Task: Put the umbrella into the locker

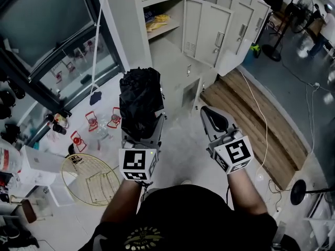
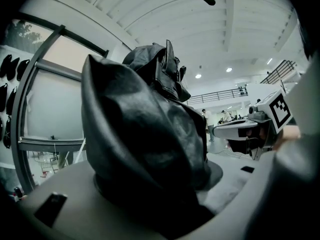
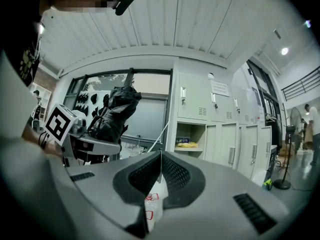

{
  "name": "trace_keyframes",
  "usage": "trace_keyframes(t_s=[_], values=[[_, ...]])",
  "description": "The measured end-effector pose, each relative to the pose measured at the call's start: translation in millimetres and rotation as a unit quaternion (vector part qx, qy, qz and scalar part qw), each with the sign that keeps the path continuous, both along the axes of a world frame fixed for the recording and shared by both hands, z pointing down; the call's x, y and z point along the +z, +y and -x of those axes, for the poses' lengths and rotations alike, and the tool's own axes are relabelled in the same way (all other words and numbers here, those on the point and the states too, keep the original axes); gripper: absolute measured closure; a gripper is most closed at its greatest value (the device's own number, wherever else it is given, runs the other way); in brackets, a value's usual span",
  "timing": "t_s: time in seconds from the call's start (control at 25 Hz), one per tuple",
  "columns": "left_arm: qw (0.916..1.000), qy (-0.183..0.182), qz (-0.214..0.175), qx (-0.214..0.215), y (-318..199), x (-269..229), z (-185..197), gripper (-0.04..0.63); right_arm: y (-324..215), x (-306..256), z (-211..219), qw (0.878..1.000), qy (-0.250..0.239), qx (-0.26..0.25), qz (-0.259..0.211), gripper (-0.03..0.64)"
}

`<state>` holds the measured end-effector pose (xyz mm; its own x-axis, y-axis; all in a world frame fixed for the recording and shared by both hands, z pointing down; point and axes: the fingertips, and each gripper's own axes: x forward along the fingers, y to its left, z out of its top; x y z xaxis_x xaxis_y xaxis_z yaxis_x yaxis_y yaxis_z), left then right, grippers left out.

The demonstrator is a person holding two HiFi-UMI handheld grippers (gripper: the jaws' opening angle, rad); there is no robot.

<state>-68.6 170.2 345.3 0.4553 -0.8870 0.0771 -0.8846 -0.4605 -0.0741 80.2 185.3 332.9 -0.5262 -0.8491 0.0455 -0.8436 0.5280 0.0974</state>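
**Black umbrella held before the grey lockers**

We count one black folded fabric umbrella, clamped in our left tool and sticking up out of it. Our one right tool has its jaws pressed together on nothing. Both are well short of the grey metal lockers. One compartment stands open, with a yellow packet on its shelf. Pale floor lies bare ahead of us. Wooden boards edge it on the right and one round wire grille lies on the left.
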Motion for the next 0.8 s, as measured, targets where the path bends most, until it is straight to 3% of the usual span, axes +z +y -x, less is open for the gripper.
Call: trace_keyframes(t_s=[0.4,0.8], values=[[0.9999,-0.007,-0.003,-0.011,-20,0,-32,0.330,-25,1,-32,1.000,0.006,-0.019,0.002,0.588],[0.9994,-0.027,0.019,-0.010,-29,20,-29,0.330,-41,20,-26,0.999,-0.021,-0.025,0.022,0.588]])
